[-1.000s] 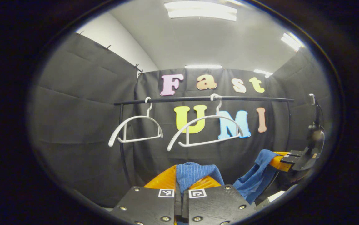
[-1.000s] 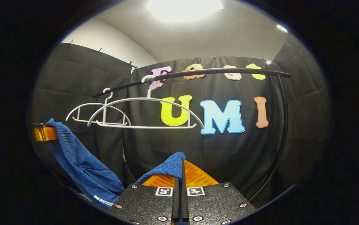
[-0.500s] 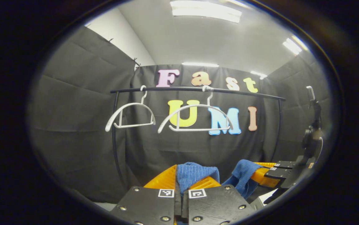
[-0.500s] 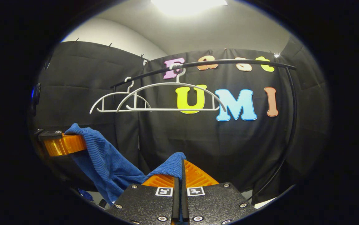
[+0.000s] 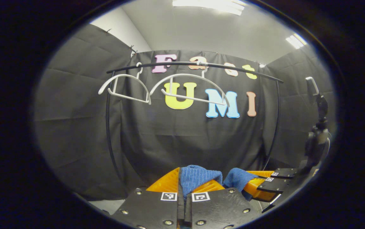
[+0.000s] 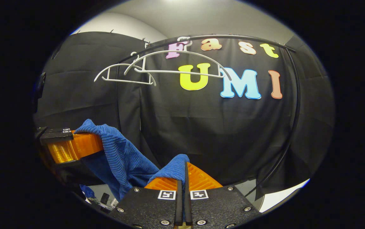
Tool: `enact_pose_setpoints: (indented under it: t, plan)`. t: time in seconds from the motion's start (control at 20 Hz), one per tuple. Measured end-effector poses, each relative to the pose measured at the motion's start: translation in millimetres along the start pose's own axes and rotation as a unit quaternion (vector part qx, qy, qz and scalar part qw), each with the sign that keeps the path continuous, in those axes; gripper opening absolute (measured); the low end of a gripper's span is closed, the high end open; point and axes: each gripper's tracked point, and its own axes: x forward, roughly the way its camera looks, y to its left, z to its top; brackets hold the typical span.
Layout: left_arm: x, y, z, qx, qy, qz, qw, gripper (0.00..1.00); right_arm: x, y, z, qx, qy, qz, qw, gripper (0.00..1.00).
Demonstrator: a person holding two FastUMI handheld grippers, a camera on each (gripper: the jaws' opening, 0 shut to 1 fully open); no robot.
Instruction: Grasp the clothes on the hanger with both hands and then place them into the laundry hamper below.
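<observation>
Black rail (image 5: 233, 67) runs across the top of the booth, bowed by the lens. One black upright (image 5: 107, 127) at its left end, another (image 5: 276, 121) at its right. Ceiling pale grey, with a light panel (image 5: 209, 3) overhead and a second (image 5: 293, 40) off right. Dark stalked fitting (image 5: 317, 136) at right edge; kind unclear. Pale floor patch (image 6: 280, 196) below the cloth wall.

left tongs (image 5: 185, 186) clamped, right tongs (image 6: 184, 178) clamped

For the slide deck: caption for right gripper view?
Both grippers clamp blue cloth below two bare hangers.
</observation>
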Motion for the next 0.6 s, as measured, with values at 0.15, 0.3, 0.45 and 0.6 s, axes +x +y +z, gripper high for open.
enact_pose_setpoints:
  t: [0.15,0.3,0.45,0.6]
  plan:
    - [4,2,-25,-0.001,0.027,0.003,1.0,0.02,4,-5,-25,-0.001,0.029,-0.005,1.0,0.02]
    - [13,2,-57,0.003,0.058,0.006,0.998,0.02,10,-11,-57,-0.004,0.063,-0.009,0.998,0.02]
    - [19,6,-88,0.012,0.088,0.008,0.996,0.0,16,-15,-88,-0.003,0.098,-0.01,0.995,0.02]
    - [20,13,-132,0.022,0.124,0.012,0.992,0.02,13,-13,-121,-0.004,0.135,-0.009,0.991,0.03]
